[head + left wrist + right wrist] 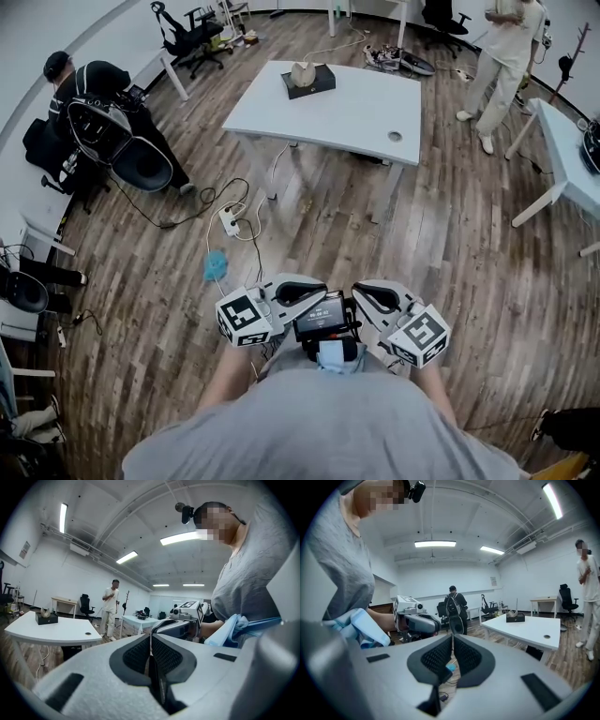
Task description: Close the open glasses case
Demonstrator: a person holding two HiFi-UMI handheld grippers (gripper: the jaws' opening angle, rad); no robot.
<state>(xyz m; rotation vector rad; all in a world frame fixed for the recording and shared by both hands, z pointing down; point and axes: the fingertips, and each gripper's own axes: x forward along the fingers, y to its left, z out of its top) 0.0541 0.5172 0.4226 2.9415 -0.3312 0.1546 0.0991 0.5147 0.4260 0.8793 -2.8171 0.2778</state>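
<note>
**Jaws clenched and empty, glasses case open across the room**

A person in a grey shirt holds the left gripper (150, 639) and the right gripper (453, 639) close against the chest, their tips turned toward each other. Each pair of smooth grey moulded jaws, lined with black dimpled pads, is clenched tip to tip on nothing. The glasses case (309, 80), a dark boxy base with a pale rounded part standing up from it, sits well apart from both grippers on a white counter (366, 117) with rounded corners. The counter stands on a wood-plank floor (450, 244). A soft pale blue cloth (229, 630) hangs at the person's chest.
</note>
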